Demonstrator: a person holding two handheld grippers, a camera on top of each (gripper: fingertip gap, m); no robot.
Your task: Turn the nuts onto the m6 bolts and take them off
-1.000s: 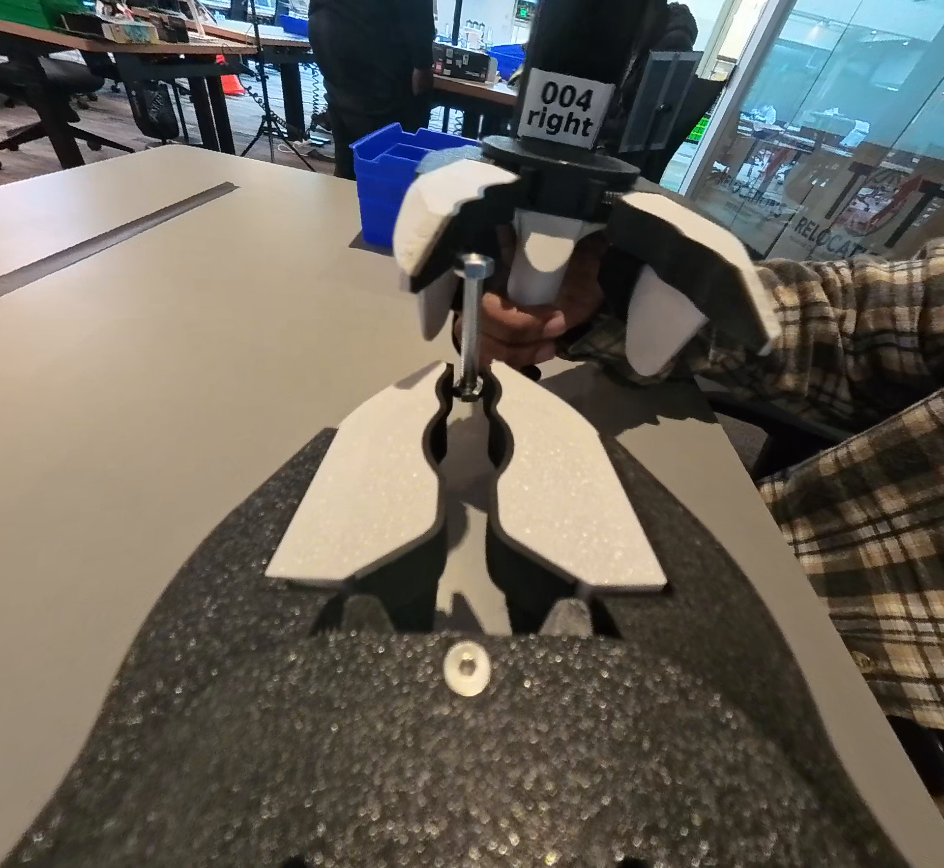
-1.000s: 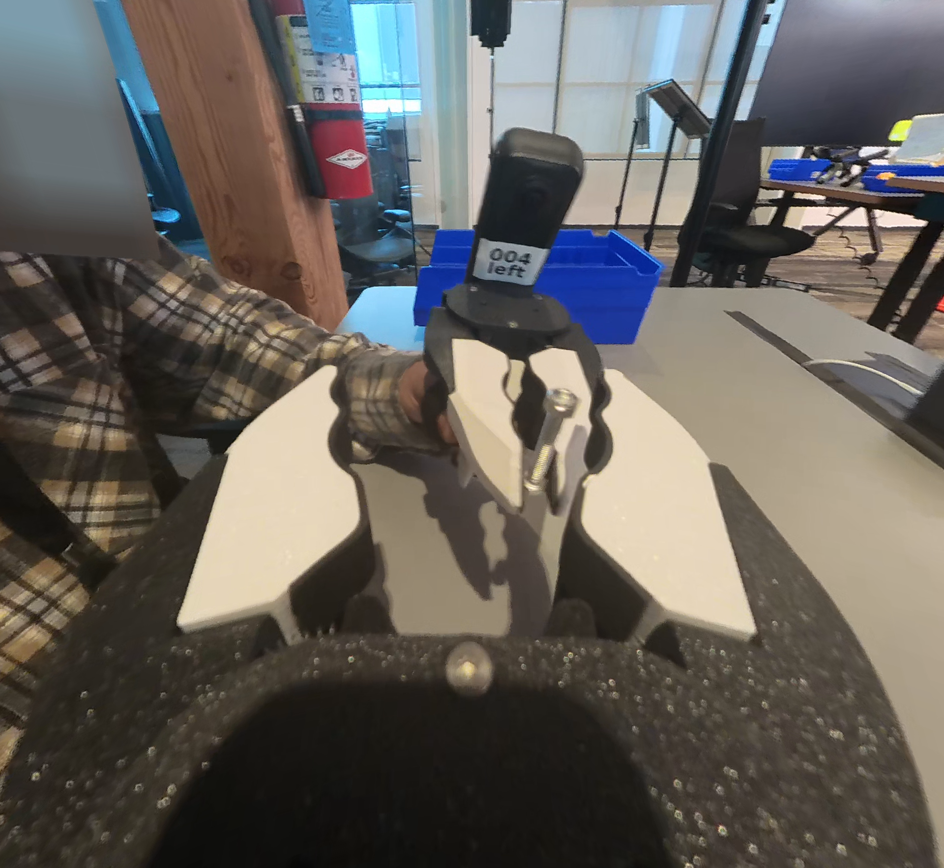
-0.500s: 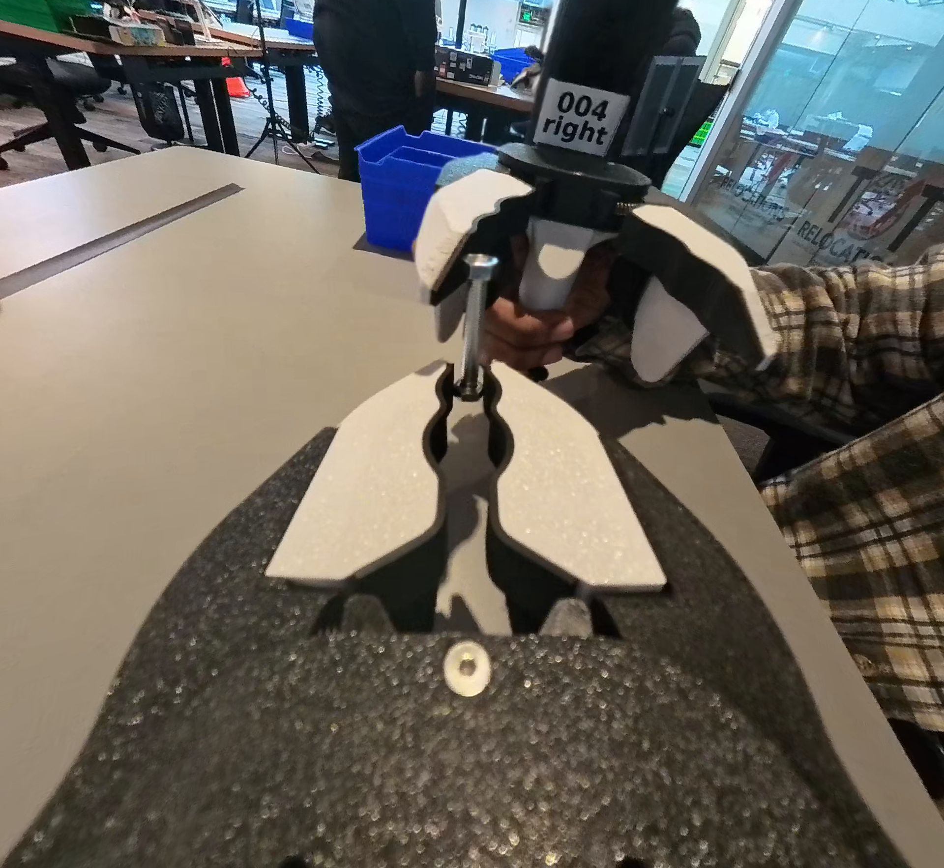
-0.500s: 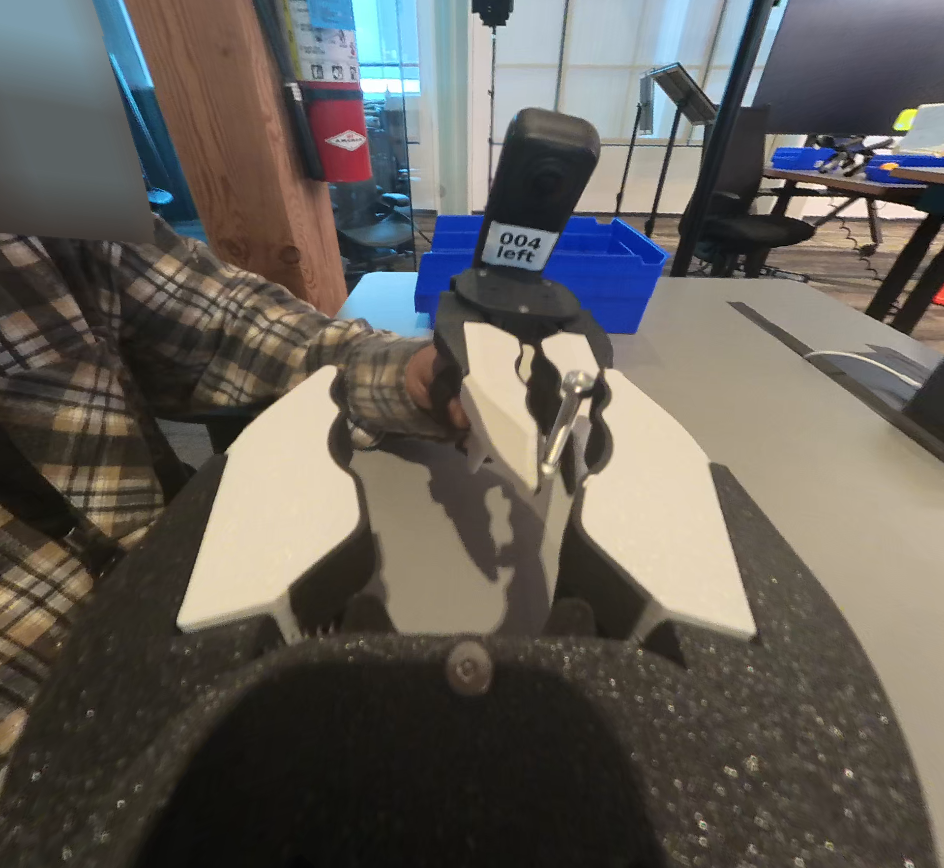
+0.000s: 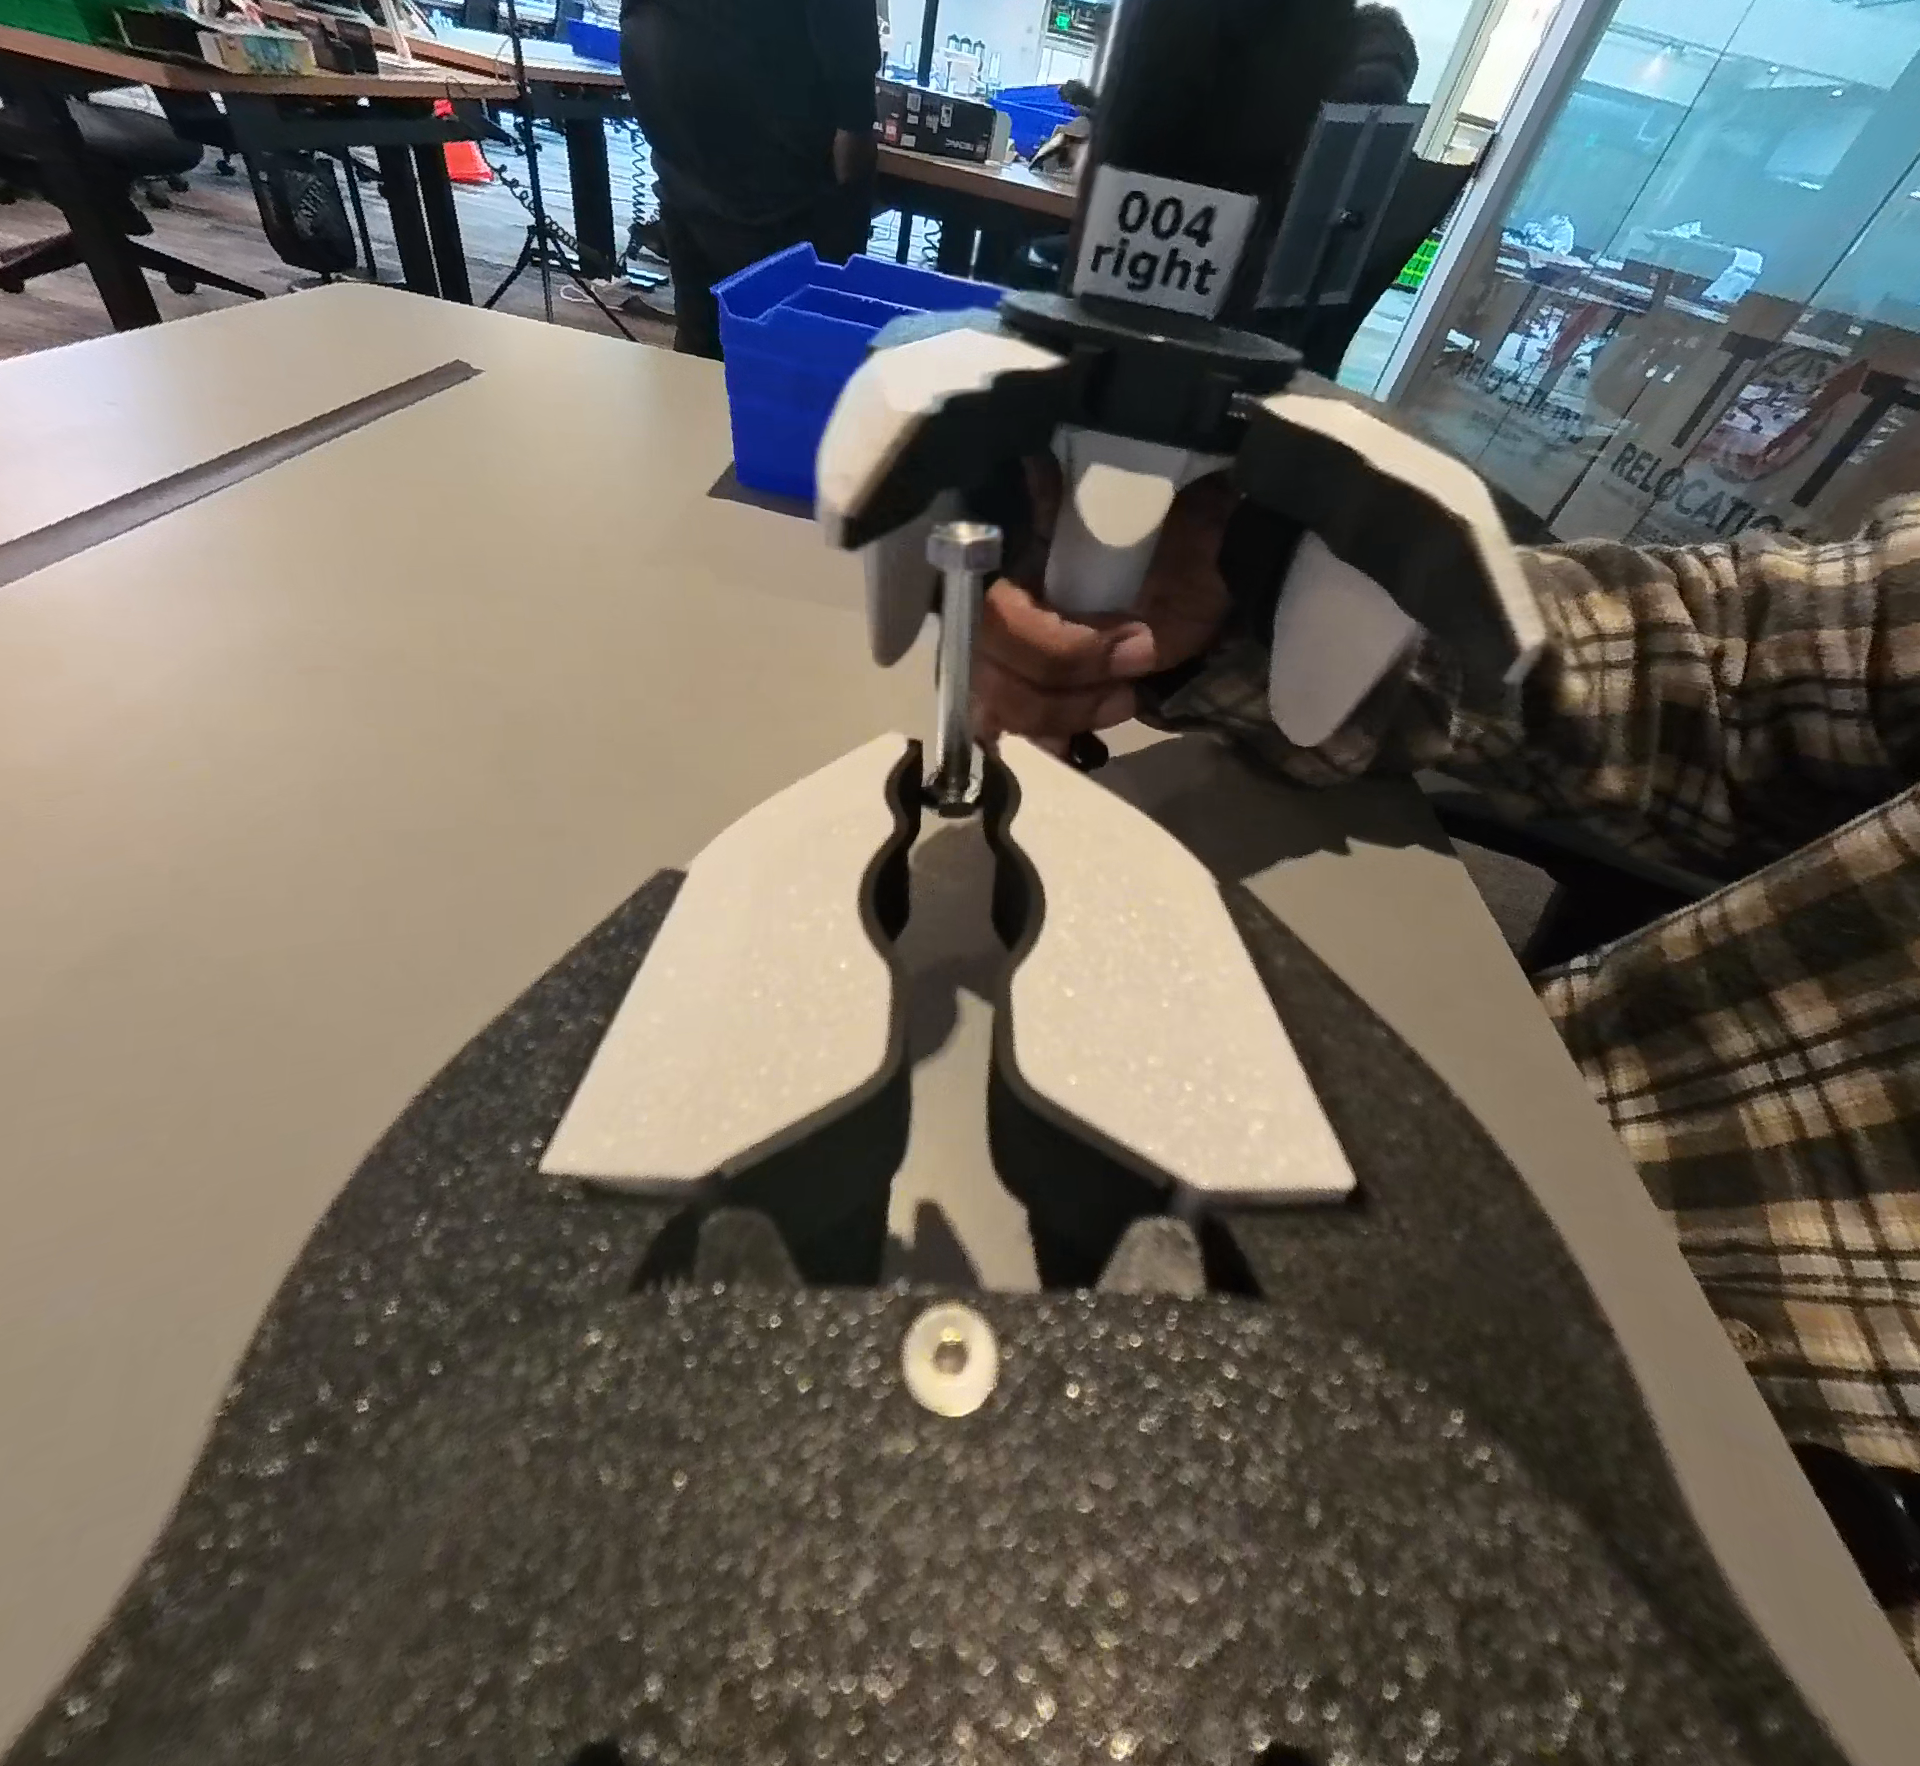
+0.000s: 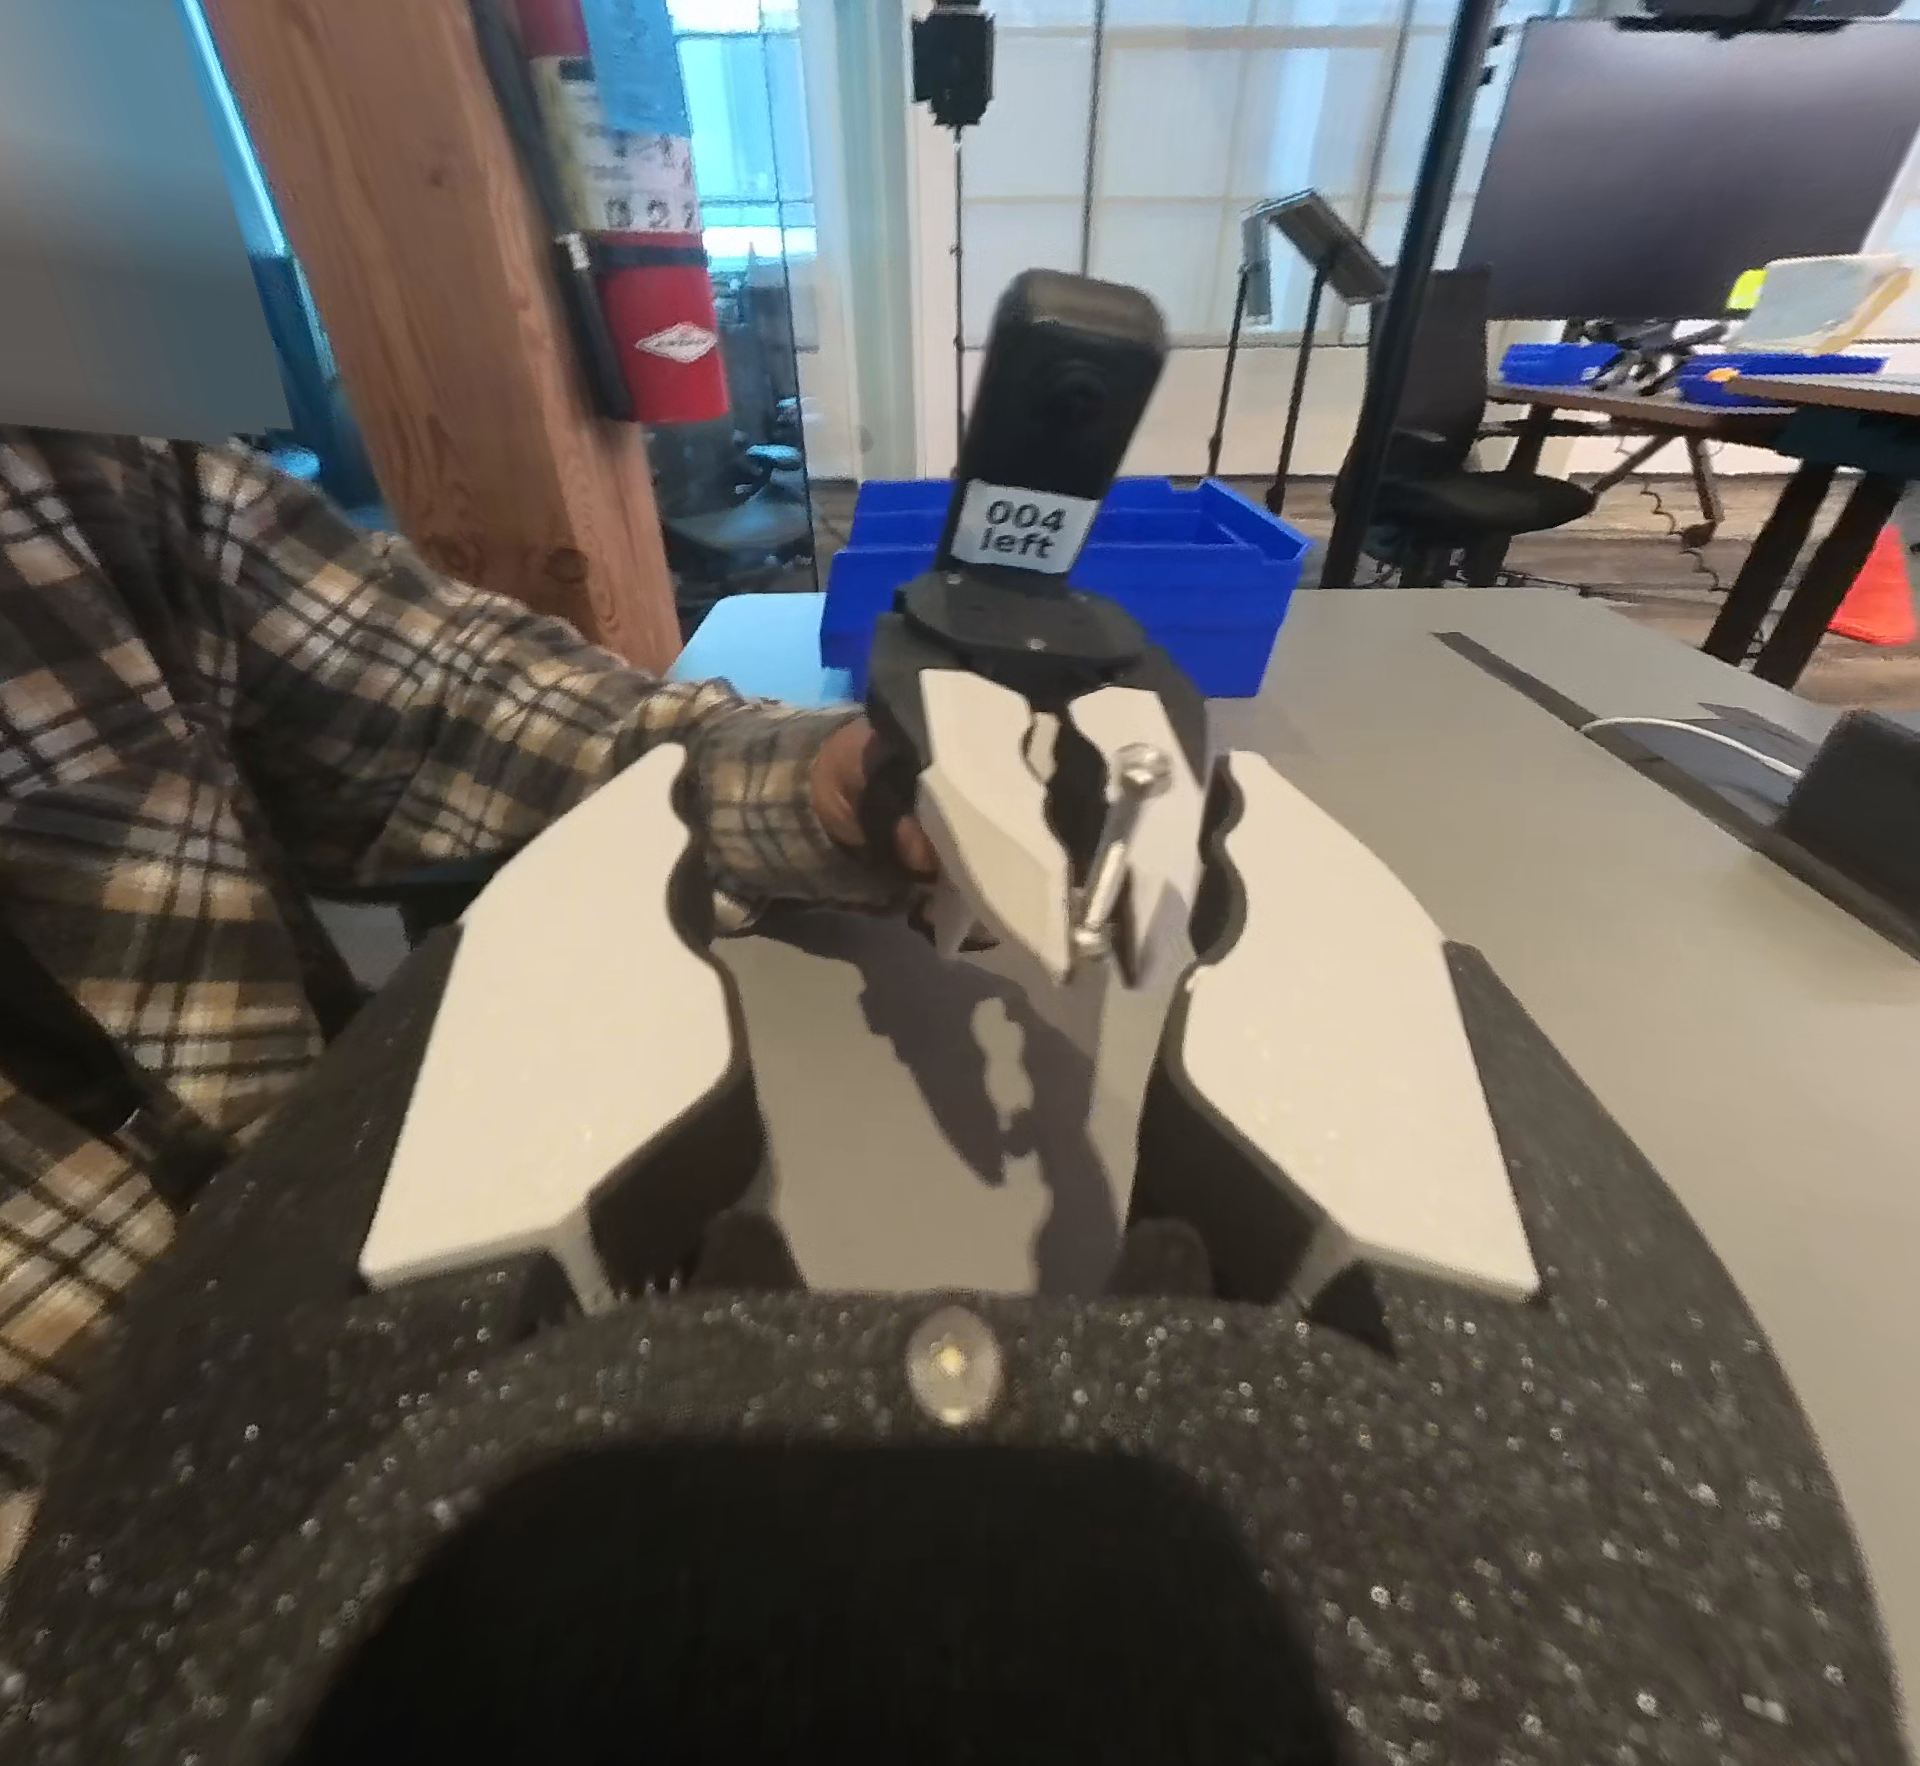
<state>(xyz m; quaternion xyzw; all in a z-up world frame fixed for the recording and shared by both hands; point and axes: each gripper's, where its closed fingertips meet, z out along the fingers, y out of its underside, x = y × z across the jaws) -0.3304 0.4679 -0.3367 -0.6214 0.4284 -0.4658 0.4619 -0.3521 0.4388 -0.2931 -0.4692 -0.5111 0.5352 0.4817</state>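
Observation:
A silver m6 bolt (image 5: 956, 656) stands upright, head up, with a nut (image 5: 952, 789) on its lower end. My left gripper (image 5: 951, 771) is shut on that nut and holds the bolt above the grey table (image 5: 416, 677). In the right wrist view the bolt (image 6: 1117, 843) leans in the left gripper's (image 6: 1091, 958) tips. My right gripper (image 6: 951, 771) is wide open, with a finger on either side of the left gripper and bolt, touching neither. In the left wrist view the right gripper (image 5: 1107, 667) faces me, with one finger (image 5: 904, 469) just behind the bolt head.
A blue bin (image 5: 800, 386) stands on the table behind the grippers; it also shows in the right wrist view (image 6: 1195, 573). A person's plaid sleeves (image 5: 1714, 781) come in from the table's edge. A black block (image 6: 1860, 802) lies at the right. Another person stands beyond the table. Across from one pair of fingers to the other is roughly 5 centimetres.
The right gripper has shifted a little around the bolt and stays wide open. The left gripper keeps its hold, and the bolt leans slightly more in the right wrist view.

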